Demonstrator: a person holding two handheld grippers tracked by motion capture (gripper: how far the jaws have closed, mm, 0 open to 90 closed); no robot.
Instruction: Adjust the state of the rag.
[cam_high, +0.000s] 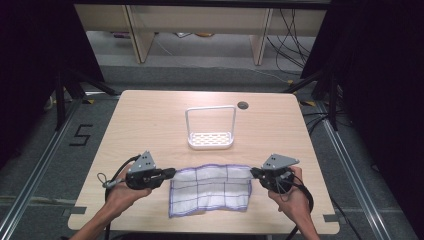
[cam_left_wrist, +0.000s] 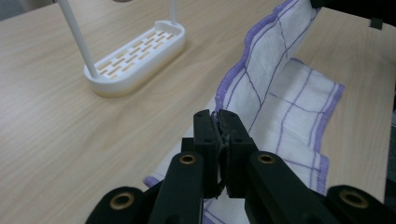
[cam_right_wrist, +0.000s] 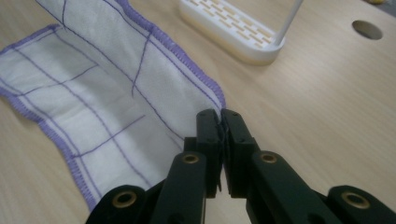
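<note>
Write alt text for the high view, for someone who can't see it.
Two hand-held grippers, left and right, each pinch an opposite far corner of a white cloth with purple lines, near the front of a wooden table. Behind the cloth stands a white rack with a tall hoop.

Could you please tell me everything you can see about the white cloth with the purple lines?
The cloth is a thin white woven rag with a purple stitched border and a purple grid of lines. It lies near the front edge of the wooden table, in front of the white rack and apart from it. The left gripper and the right gripper each pinch a far corner with shut jaws, lifting that edge, while the rest sags, rumpled, onto the table.
</note>
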